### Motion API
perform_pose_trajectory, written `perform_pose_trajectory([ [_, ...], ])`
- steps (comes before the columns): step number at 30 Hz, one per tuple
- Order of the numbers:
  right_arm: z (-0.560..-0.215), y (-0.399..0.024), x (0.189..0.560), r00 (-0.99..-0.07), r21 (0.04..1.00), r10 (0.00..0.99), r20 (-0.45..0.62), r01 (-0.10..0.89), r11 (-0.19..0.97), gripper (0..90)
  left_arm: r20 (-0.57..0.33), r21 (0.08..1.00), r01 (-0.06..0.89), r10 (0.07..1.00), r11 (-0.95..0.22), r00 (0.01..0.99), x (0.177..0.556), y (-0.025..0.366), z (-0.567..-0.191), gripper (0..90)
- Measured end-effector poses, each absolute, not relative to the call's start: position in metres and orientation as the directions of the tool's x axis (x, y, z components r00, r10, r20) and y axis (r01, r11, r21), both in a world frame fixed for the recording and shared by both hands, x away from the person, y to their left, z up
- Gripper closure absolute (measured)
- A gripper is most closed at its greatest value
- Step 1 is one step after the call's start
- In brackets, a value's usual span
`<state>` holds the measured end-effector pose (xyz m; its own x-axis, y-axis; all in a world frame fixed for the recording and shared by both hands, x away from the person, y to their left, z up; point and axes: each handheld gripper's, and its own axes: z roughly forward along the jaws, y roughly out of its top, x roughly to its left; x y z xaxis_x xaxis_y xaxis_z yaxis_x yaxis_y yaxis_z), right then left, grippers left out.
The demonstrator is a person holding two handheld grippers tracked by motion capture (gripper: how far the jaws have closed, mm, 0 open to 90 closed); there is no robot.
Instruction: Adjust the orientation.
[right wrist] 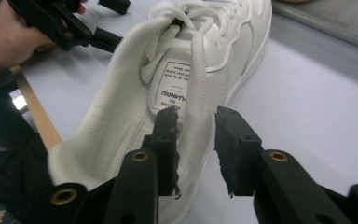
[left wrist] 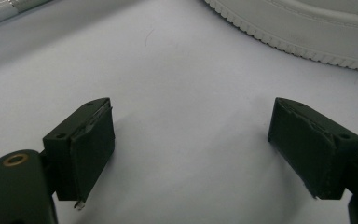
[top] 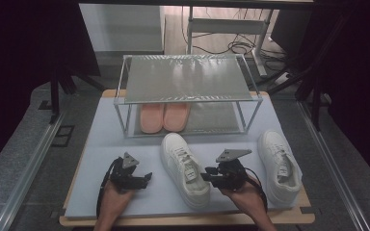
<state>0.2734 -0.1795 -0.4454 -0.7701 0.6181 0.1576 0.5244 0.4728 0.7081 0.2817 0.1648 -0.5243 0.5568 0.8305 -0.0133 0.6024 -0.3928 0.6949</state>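
While two white sneakers lie on a pale blue mat (top: 125, 139) before a low two-tier shoe rack (top: 189, 79), the work appears to be at the point of putting the shoes away. A pair of pink slippers (top: 165, 117) is already seen on the rack's bottom shelf, at its left half. The nearer sneaker (top: 185, 169) lies in the middle of the mat, toe towards the rack; the second sneaker (top: 279, 165) lies well apart at the right edge. The right gripper (right wrist: 195, 154) is held at the heel end of the nearer sneaker, its jaws straddling the collar wall beside the tongue label. A gap is visible between pads and fabric, so the jaws are judged released rather than clamped on the shoe. The left gripper (left wrist: 191, 144) is held low over bare mat, jaws spread wide with nothing between them, the sneaker's ribbed sole just ahead. The next move is judged to call for a firm pinch on the collar, so that the shoe can be lifted and carried to a free spot on the rack.
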Motion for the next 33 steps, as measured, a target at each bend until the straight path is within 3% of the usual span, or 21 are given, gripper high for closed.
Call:
perform_pose_trajectory([
  [9, -0.458, -0.166, 0.286, -0.755, 0.672, 0.636, 0.158, 0.554, 0.491, 62.7, -0.015, 0.698, 0.601, 0.832, -0.389, 0.555, 0.282, 0.165, -0.525, 14.8],
  [14, -0.458, -0.163, 0.29, -0.746, 0.649, 0.642, 0.179, 0.58, 0.493, 67.5, -0.015, 0.699, 0.601, 0.832, -0.388, 0.554, 0.282, 0.164, -0.525, 14.9],
  [20, -0.457, -0.165, 0.295, -0.719, 0.621, 0.651, 0.244, 0.631, 0.464, 80.0, -0.015, 0.699, 0.601, 0.832, -0.388, 0.554, 0.282, 0.164, -0.525, 14.9],
  [33, -0.459, -0.183, 0.303, -0.627, 0.589, 0.642, 0.441, 0.742, 0.32, 82.1, -0.014, 0.695, 0.602, 0.83, -0.393, 0.558, 0.282, 0.165, -0.524, 14.9],
])
